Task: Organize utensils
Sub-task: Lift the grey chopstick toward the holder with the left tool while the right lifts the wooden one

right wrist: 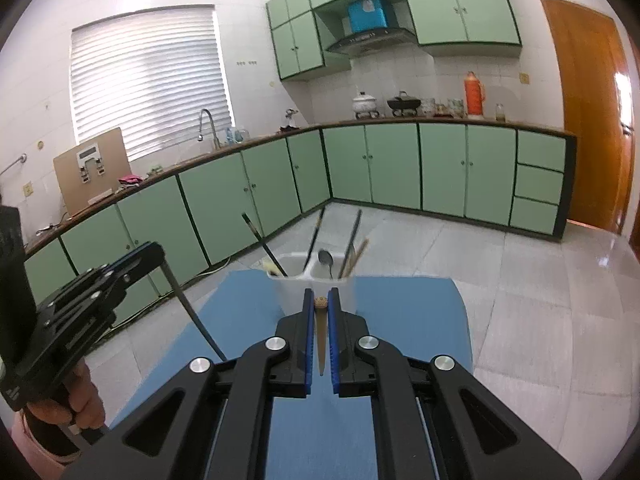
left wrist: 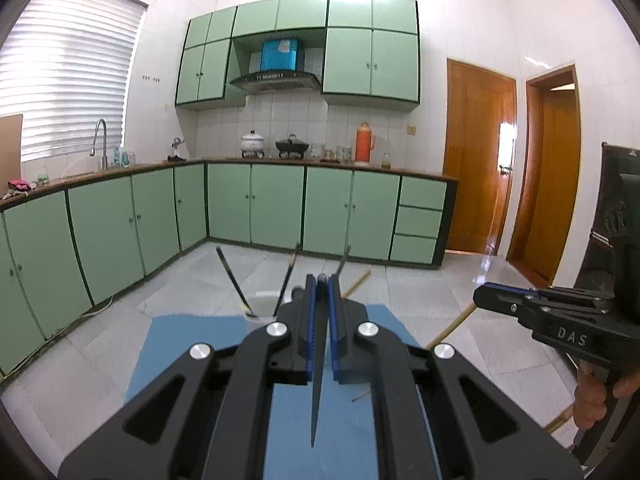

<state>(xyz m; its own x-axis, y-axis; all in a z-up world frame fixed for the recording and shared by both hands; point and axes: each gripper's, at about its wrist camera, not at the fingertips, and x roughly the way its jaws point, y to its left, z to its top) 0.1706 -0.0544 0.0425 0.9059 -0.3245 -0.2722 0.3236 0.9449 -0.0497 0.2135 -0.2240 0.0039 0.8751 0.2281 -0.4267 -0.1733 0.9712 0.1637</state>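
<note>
Broadly, room: green kitchen cabinets run along the walls behind the work area
Blue mat: lies under both tools and under the holder, on a pale tiled surface
Holder: a translucent white utensil holder stands at the mat's far edge, split into compartments; dark chopsticks lean out of it, a dark spoon sits in the right part, light wooden chopsticks beside it
Left gripper: pressed together on a dark chopstick, which runs back toward the camera, tip pointing down at the mat
Right gripper: pinching a wooden chopstick end-on, its round butt showing just before the holder
Loose wooden chopstick: seen beside the mat in the left view
</note>
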